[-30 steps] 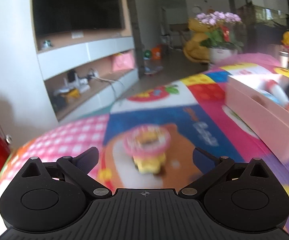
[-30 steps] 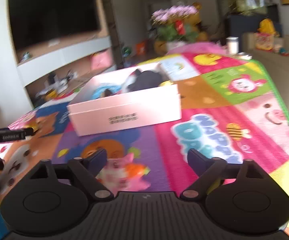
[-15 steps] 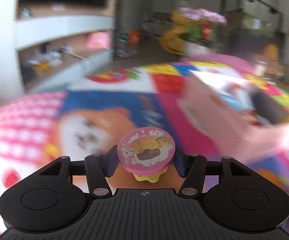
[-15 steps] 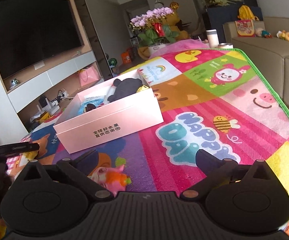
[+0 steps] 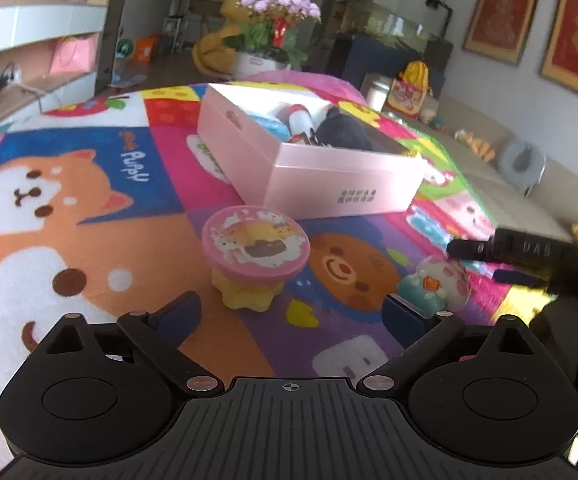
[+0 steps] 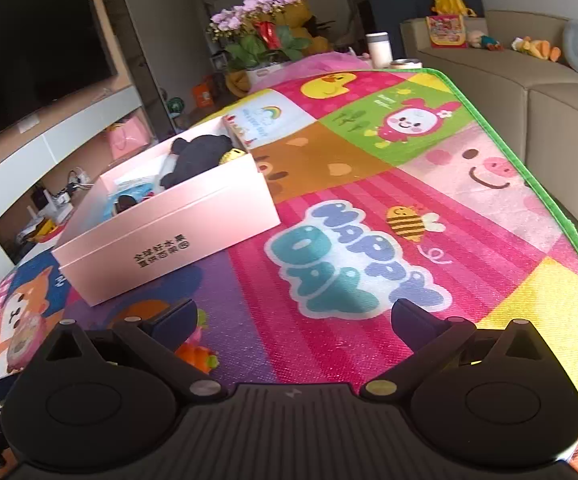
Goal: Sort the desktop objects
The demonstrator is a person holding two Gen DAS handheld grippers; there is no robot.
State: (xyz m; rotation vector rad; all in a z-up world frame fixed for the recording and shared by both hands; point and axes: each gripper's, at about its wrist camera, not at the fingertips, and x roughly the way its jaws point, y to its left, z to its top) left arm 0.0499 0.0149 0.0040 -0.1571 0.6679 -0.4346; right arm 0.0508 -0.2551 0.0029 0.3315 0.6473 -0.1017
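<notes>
A small toy with a round pink picture lid on a yellow base (image 5: 255, 258) stands on the play mat just ahead of my left gripper (image 5: 293, 314). Its jaws are opening and the pads stand clear of the toy on both sides. A little pastel figure with an orange beak (image 5: 435, 284) lies to the right, by the right gripper's finger (image 5: 509, 248). My right gripper (image 6: 293, 316) is wide open with only mat between its fingers; the figure (image 6: 199, 354) peeks out behind its left finger. The pink box (image 5: 341, 184) holds a black plush and other items.
The colourful play mat (image 6: 369, 208) has a green edge on the right, with a beige sofa (image 6: 549, 92) beyond it. A flower pot (image 5: 261, 64) and a white cup (image 6: 379, 50) stand past the far end. A TV shelf unit (image 6: 49, 128) runs along the left.
The left gripper shut on the pink-lidded toy, swung it right toward the pink box, then let go; the toy now stands free on the mat. The right gripper opened a little wider and rolled slightly.
</notes>
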